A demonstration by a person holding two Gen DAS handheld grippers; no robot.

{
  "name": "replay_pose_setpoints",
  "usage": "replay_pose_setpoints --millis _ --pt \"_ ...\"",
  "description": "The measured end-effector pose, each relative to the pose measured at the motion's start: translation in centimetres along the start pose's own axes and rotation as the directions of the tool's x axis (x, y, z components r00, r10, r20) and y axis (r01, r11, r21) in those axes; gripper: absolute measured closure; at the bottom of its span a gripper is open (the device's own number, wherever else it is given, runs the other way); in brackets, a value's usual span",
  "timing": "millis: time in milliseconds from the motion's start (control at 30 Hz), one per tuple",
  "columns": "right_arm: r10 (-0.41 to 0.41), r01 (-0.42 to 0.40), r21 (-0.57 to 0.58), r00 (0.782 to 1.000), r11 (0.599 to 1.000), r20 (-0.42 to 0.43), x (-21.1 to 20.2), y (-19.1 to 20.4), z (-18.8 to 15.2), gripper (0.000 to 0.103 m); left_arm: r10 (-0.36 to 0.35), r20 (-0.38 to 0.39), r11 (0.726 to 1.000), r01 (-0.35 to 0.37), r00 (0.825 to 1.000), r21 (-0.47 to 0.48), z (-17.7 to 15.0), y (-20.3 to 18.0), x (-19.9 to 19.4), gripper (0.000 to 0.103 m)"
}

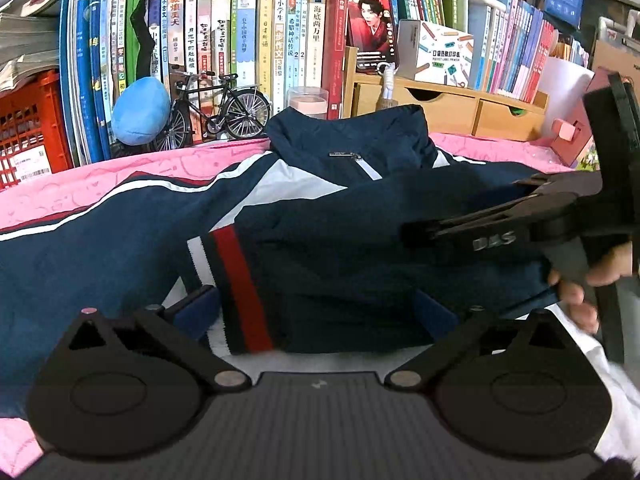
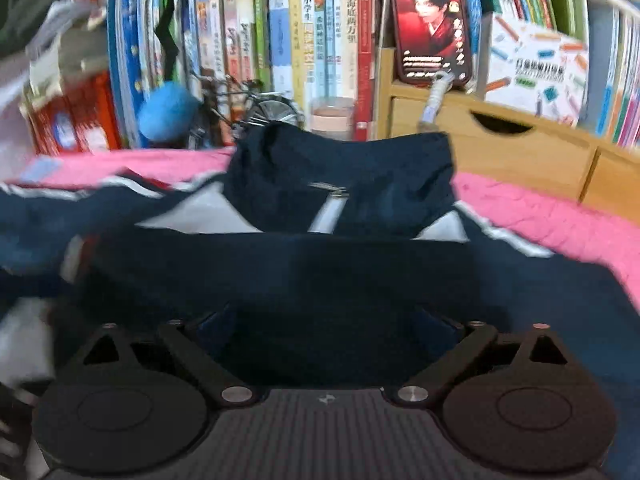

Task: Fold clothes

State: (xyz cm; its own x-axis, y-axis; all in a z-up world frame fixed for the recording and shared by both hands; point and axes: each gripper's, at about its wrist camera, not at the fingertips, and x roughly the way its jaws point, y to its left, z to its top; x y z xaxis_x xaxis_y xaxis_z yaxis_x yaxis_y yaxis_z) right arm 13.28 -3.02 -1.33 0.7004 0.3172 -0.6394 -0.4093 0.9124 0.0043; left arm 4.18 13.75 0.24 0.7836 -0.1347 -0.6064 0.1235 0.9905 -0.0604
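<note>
Jacket (image 1: 132, 240) lies spread on the pink cloth (image 1: 100, 176), collar toward the bookshelf (image 1: 240, 32) and its long axis running left to right across the left wrist view; one sleeve is folded over the chest, its red-and-white striped cuff (image 1: 236, 292) lying just ahead of the left gripper (image 1: 316, 312). That gripper's fingers (image 1: 196, 312) stand wide apart, straddling the cuff end of the sleeve, the pads low at the fabric without pinching it. The right gripper (image 1: 416, 236) enters from the right, narrowed to a point over the same sleeve; whether it pinches cloth I cannot tell from here. In the right wrist view, blurred, the folded sleeve (image 2: 280, 272) crosses directly ahead of the right gripper (image 2: 324, 340), whose fingers (image 2: 216, 332) look spread with dark fabric between them; a grip cannot be confirmed. By my reading, the left is nearer the cuff.
</note>
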Motion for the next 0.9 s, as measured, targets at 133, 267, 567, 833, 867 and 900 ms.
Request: replay_pose_setpoints --millis 133,267,567,833,867,900 --pt "-0.166 0.167 0.066 0.986 0.984 -0.024 -0.5 -5.0 -0.1 0.0 0.004 -0.002 1.0 -0.004 1.0 0.005 0.0 -0.1 0.1 0.0" --pt "-0.288 0.292 0.165 0.956 0.942 -0.046 -1.9 -10.1 -0.7 0.001 0.004 -0.005 1.0 -0.004 1.0 0.016 -0.1 -0.3 0.1 0.0" --pt "-0.411 0.396 0.284 0.912 0.873 -0.009 -6.0 -15.6 -1.1 0.0 0.015 -0.01 1.0 -0.015 1.0 0.028 -0.1 -0.5 0.2 0.0" --pt "0.055 -0.057 0.051 0.998 0.997 0.038 -6.9 -2.7 -1.1 0.0 0.03 -0.017 0.999 -0.029 0.999 0.041 -0.1 -0.8 0.4 0.0" --pt "0.051 -0.051 0.003 0.999 0.999 0.019 -6.6 -1.6 -1.6 0.0 0.032 -0.018 0.999 -0.031 0.999 0.044 -0.1 -0.8 0.4 0.0" --pt "0.04 -0.04 -0.043 0.999 0.998 0.001 -6.3 -0.7 -2.2 0.0 0.034 -0.019 0.998 -0.033 0.999 0.046 -0.1 -0.8 0.4 0.0"
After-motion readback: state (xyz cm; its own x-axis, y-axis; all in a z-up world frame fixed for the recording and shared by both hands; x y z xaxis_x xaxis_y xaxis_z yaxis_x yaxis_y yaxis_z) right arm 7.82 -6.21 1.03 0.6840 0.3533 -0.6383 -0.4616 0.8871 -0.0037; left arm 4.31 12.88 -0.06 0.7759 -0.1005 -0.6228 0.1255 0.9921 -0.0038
